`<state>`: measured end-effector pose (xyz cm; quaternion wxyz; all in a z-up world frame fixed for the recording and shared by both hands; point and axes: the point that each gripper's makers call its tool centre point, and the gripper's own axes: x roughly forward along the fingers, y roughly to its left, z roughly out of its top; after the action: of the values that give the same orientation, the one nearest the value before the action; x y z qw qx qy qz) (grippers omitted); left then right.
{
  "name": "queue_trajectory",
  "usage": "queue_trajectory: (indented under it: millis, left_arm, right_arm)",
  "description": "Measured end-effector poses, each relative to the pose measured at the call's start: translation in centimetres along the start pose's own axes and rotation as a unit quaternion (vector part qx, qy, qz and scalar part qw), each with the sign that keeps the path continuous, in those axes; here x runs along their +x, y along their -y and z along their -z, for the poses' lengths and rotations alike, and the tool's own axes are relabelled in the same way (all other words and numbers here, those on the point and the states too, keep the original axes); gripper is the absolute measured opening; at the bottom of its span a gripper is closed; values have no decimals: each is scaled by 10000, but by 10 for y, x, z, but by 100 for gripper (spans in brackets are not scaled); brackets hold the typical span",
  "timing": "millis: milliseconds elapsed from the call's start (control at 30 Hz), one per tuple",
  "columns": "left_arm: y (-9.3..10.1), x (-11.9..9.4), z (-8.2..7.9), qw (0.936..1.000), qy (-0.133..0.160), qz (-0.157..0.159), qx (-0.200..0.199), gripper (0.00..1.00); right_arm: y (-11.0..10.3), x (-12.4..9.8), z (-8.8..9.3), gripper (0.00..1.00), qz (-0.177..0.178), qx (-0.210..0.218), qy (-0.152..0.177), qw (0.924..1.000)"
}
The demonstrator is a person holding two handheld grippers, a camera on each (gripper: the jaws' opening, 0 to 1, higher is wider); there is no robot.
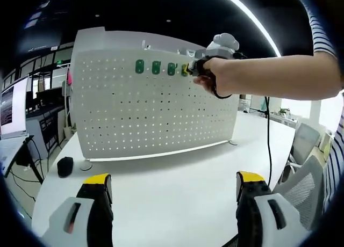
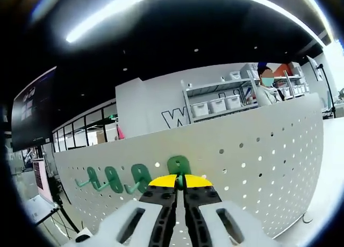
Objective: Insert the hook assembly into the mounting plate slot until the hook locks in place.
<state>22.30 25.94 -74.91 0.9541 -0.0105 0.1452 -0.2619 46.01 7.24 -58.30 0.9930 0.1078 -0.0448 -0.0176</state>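
- Hook assembly [image 2: 179, 165], green plastic, seated against the perforated mounting plate [image 2: 258, 166] at about 6 o'clock of the right gripper view, fourth in a row with three hooks [image 2: 114, 178] already hanging toward 8 o'clock.
- Right gripper [image 2: 180, 181], yellow-tipped, pressed together on the lower stem of that hook; jaws nearly touching.
- Likely light, rigid, smooth plastic; best held low on the stem, leaving the flat backing free to meet the slot. Judged to snap rather than bend if forced at an angle.
- Beyond the plate: shelving with bins [image 2: 217, 104] at 1 o'clock, a person standing beside it.
- Left gripper view: white mounting plate [image 1: 150, 107] upright on a white table [image 1: 172, 188], centre to 10 o'clock.
- Green hooks [image 1: 155, 67] in a row near the plate's top edge, at 12 o'clock.
- Hand [image 1: 215, 78] holding the right gripper [image 1: 188, 70] at 1 o'clock, forearm stretching toward 3 o'clock.
- Left gripper [image 1: 174, 188] at 6 o'clock, jaws spread wide, holding nothing, well apart from the plate.
- Small black object [image 1: 65, 166] on the table at 8 o'clock; chairs [image 1: 301, 150] at 4 o'clock. Nothing blocking the slot.
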Motion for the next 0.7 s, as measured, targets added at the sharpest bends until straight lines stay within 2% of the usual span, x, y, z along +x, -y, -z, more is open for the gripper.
queue_trajectory:
  millis: [100,300,433,600,700]
  left_arm:
    - [0,-1,-4,9999,111,23,-78,99]
    - [1,-1,-3,9999,95,27,-58,99]
    - [0,-1,-4,9999,105,20,-65,98]
    - [1,-1,-4,9999,100,30,-57,98]
    - [1,-1,-3,10000,74,34,-29,98]
  right_arm:
    - [0,1,3,0,-52,46,-69,10000]
    - [-2,1,4,0,-61,-195,-123,9997]
    - [-1,1,5,1,-63,-30,-167,9998]
    - [-1,1,4,1,-80,-228,-304,9992]
    - [0,2,4,3,-87,-174,-349,9992]
